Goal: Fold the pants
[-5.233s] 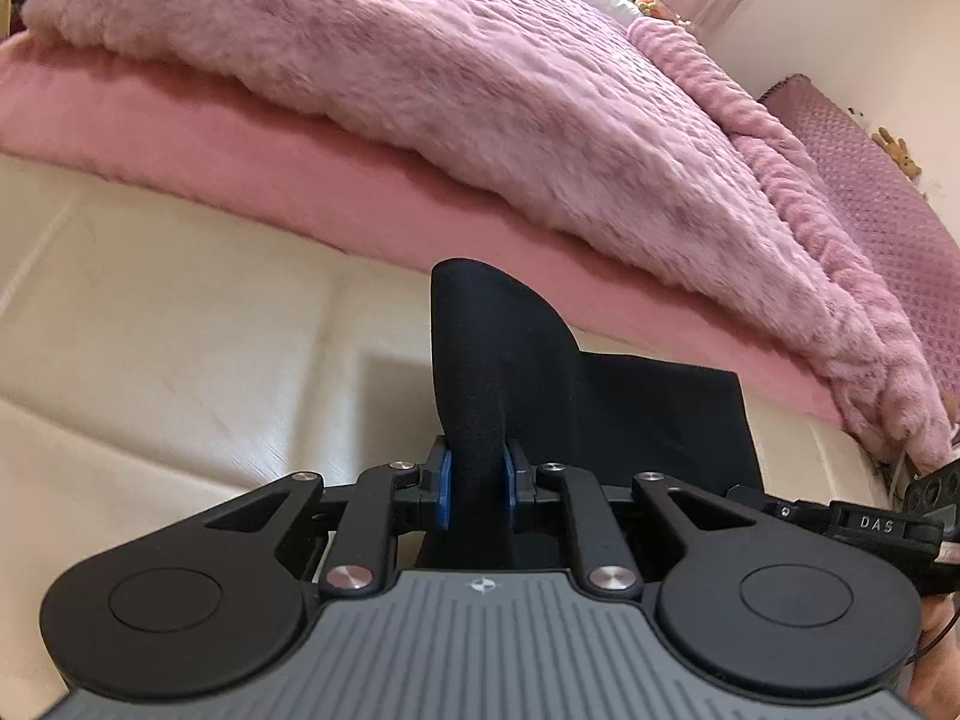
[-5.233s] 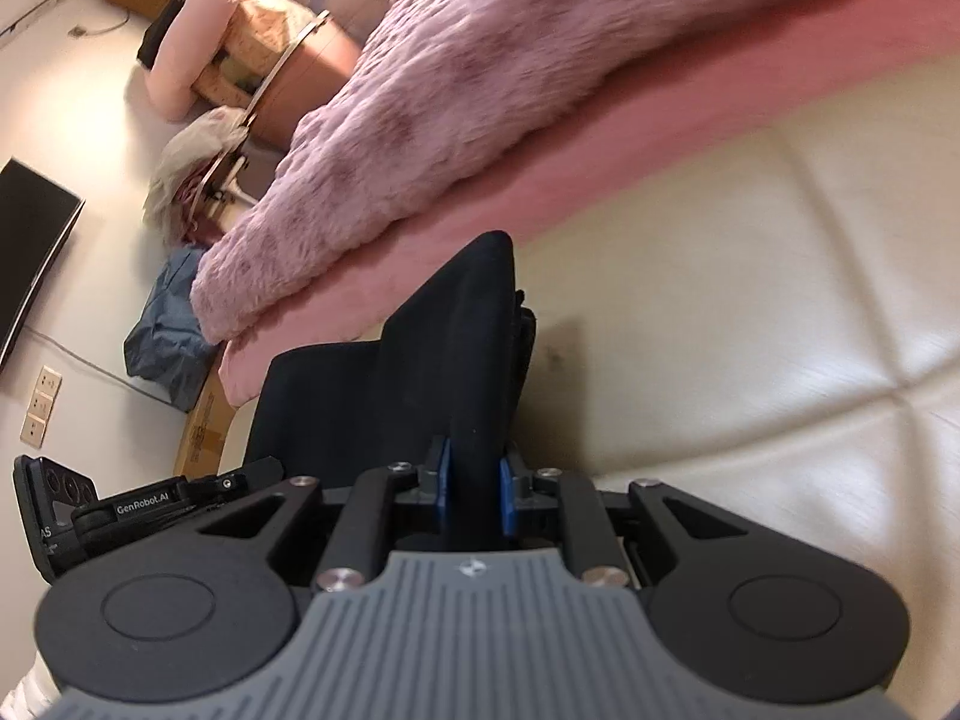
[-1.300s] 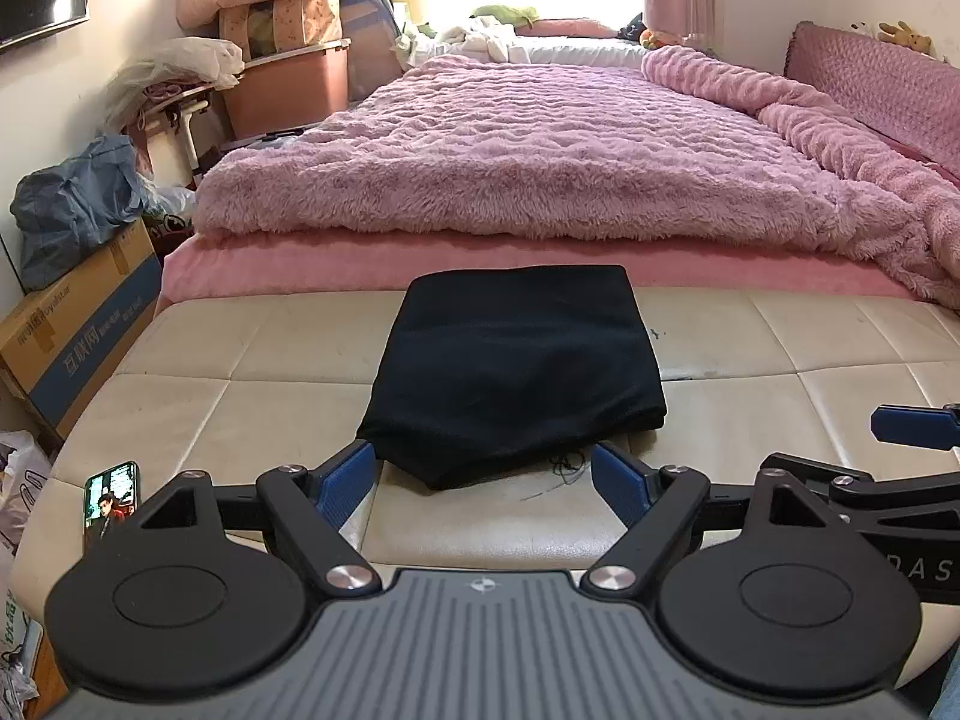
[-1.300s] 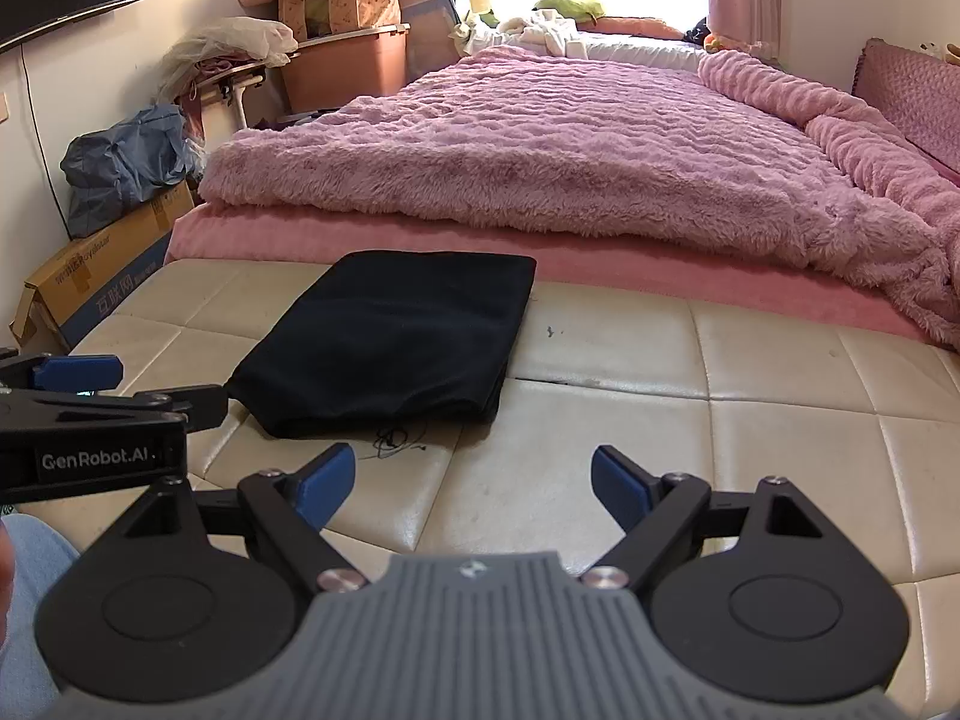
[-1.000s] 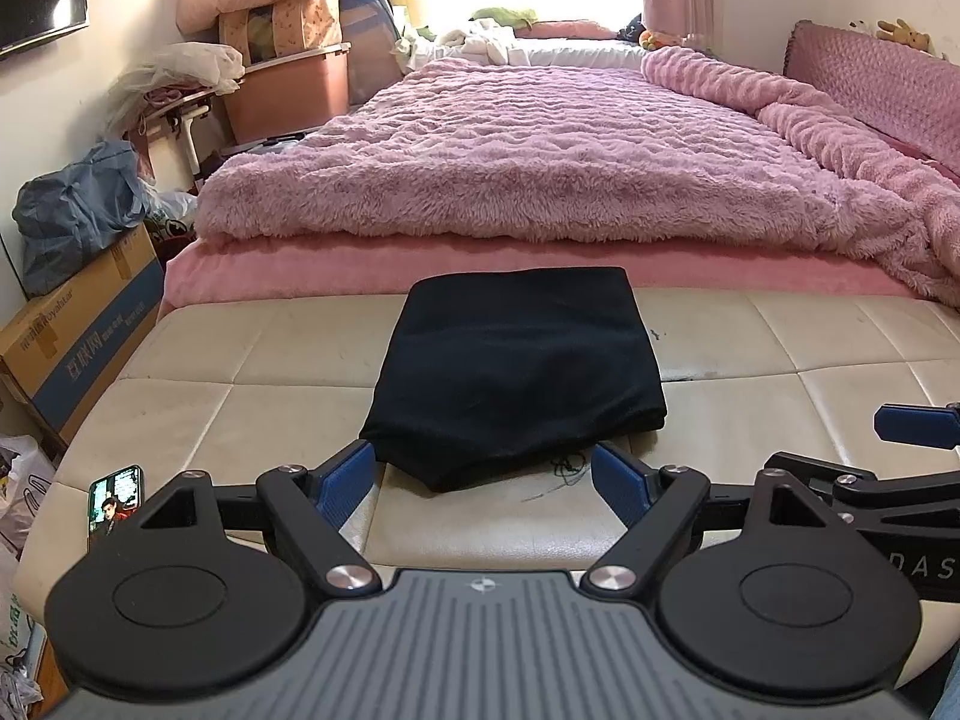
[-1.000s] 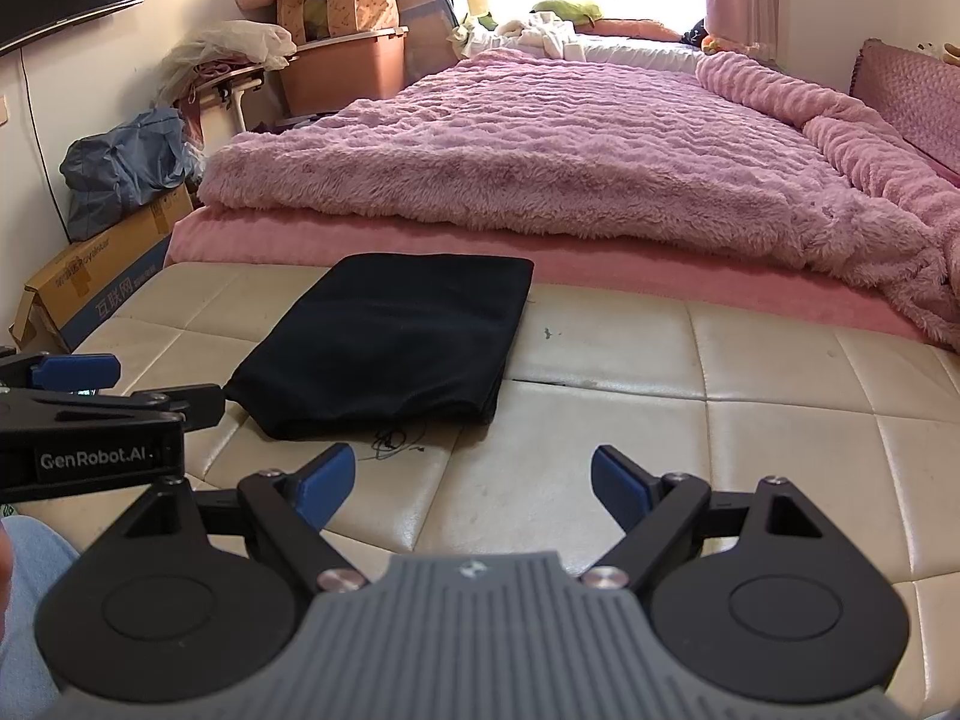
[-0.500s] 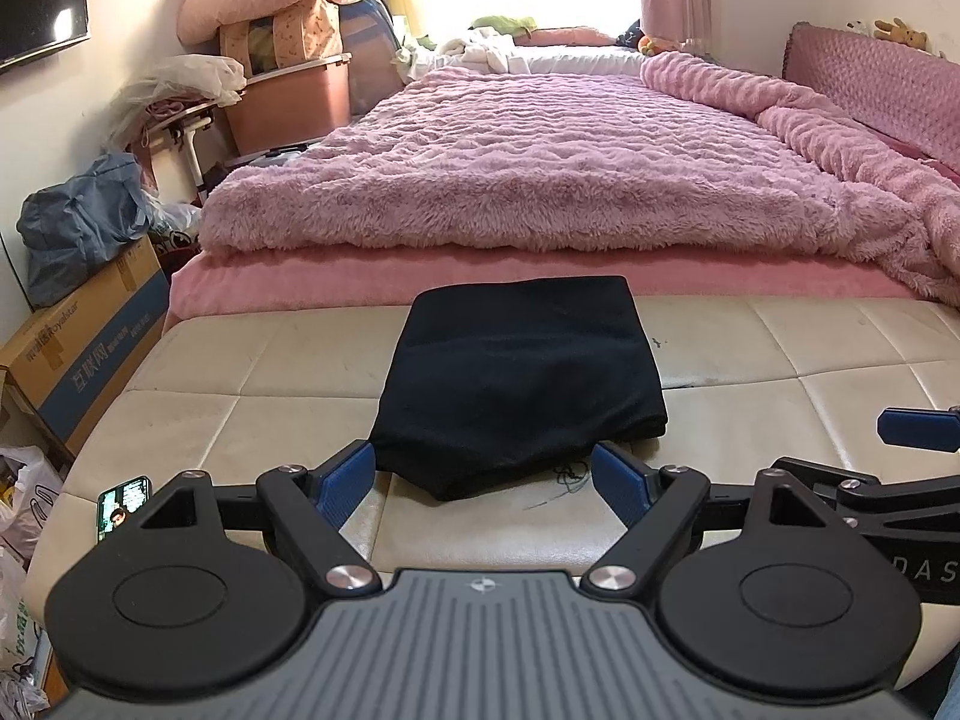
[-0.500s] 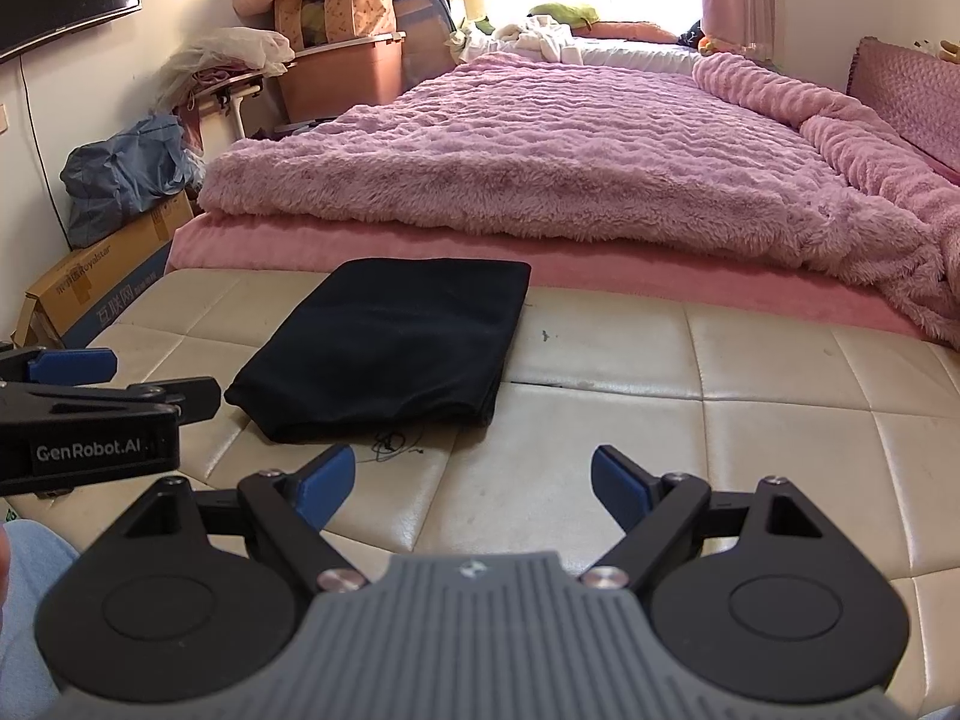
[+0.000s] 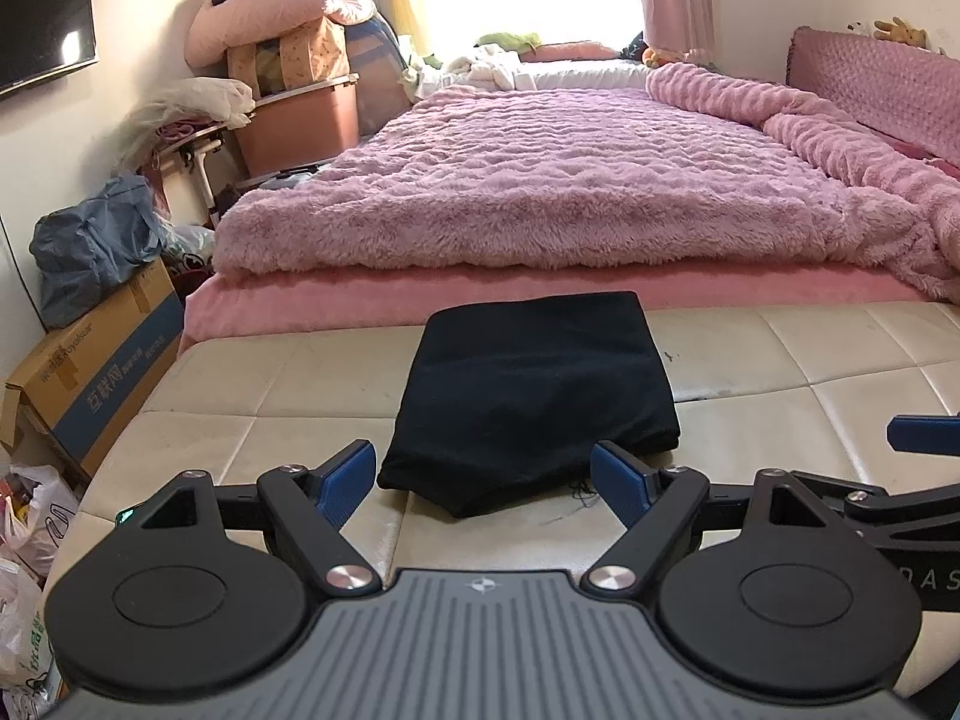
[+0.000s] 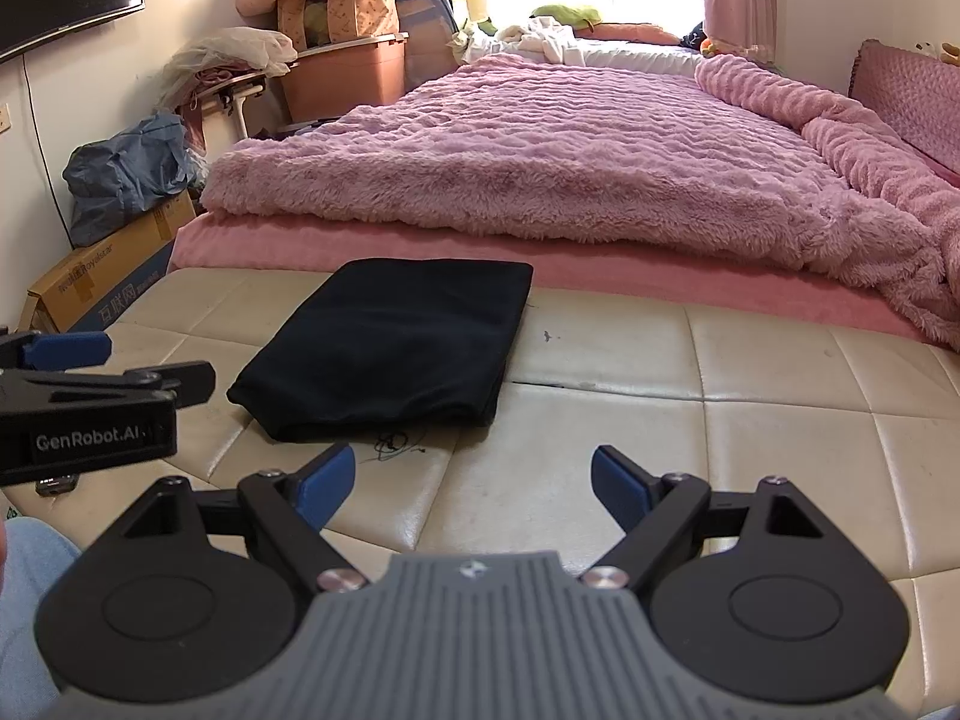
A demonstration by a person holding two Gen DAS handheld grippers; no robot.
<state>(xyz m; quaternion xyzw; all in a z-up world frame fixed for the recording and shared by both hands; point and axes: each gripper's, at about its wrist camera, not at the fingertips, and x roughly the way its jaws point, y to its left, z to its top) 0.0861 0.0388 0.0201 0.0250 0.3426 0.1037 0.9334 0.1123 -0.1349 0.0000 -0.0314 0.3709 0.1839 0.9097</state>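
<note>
The black pants [image 9: 531, 390] lie folded into a flat rectangle on the cream padded bench [image 9: 252, 384], close to the pink bed. In the right wrist view the same pants [image 10: 396, 348] sit left of centre. My left gripper [image 9: 483, 480] hovers just short of the bundle's near edge, open, with nothing between its blue pads. My right gripper [image 10: 471, 483] is open too, held over bare bench to the right of the pants. The left gripper's body [image 10: 90, 405] shows at the left edge of the right wrist view.
A fluffy pink blanket [image 9: 570, 192] covers the bed behind the bench. Cardboard boxes [image 9: 90, 378], a blue bag [image 9: 90, 252] and stacked bedding stand along the left wall. A dark thread tangle [image 10: 393, 443] lies on the bench near the pants.
About five seconds ago both grippers were shut on the black fabric. Now both are open and drawn back, and the pants lie folded. Over the last second both views shifted only slightly.
</note>
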